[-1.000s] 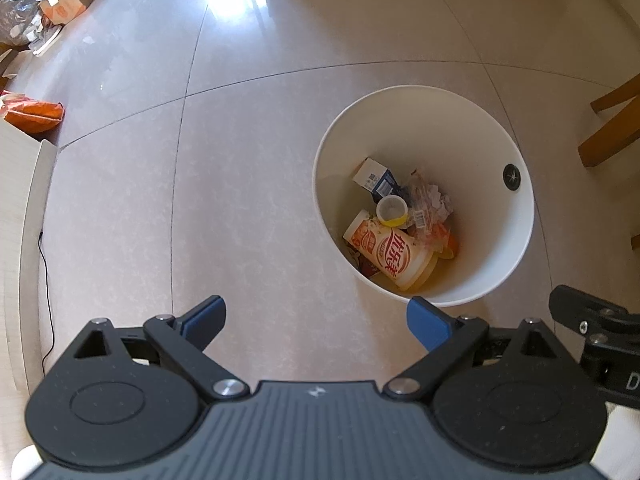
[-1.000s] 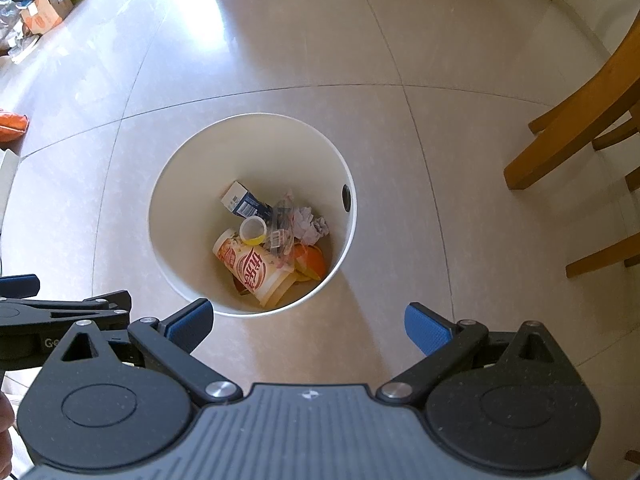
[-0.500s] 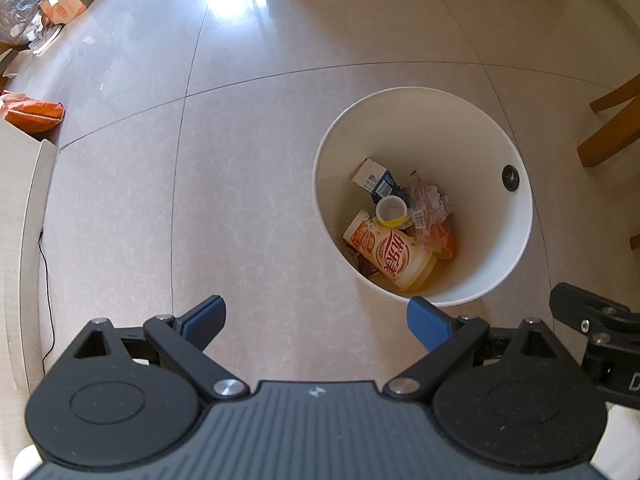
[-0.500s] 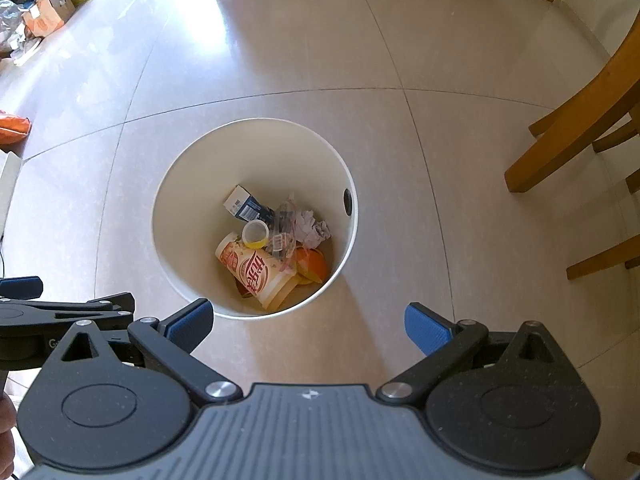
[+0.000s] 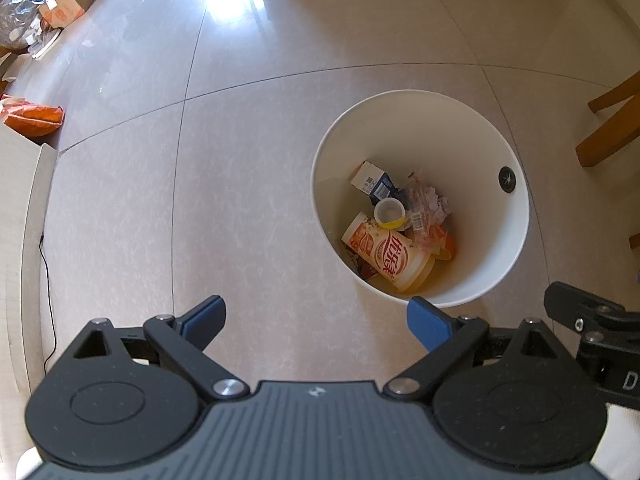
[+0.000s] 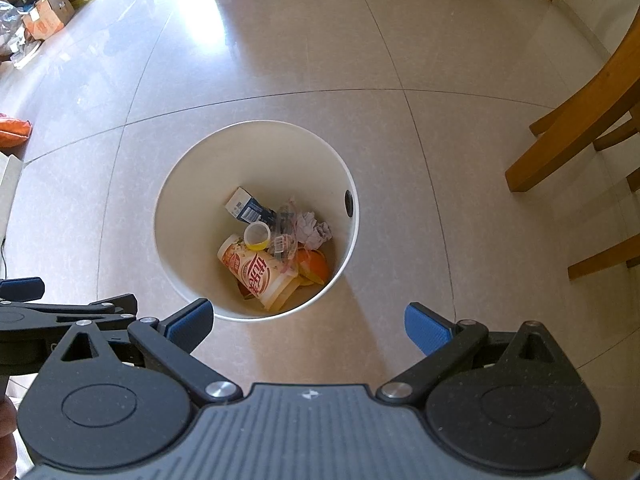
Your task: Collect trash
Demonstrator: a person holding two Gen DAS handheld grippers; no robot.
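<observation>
**Bin loaded, both grippers empty**

Glossy tiled floor (image 6: 300,48) carries a round white bin (image 6: 192,184) with smooth walls. Inside lie a printed paper cup (image 6: 256,270), a small carton (image 6: 245,205) and crumpled paper (image 6: 314,232). Left gripper (image 5: 316,318) and right gripper (image 6: 306,320) hover above, blue pads spread wide.

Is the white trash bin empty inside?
No, the white bin holds trash at its bottom: a printed paper cup, a small blue box and crumpled paper.
</observation>
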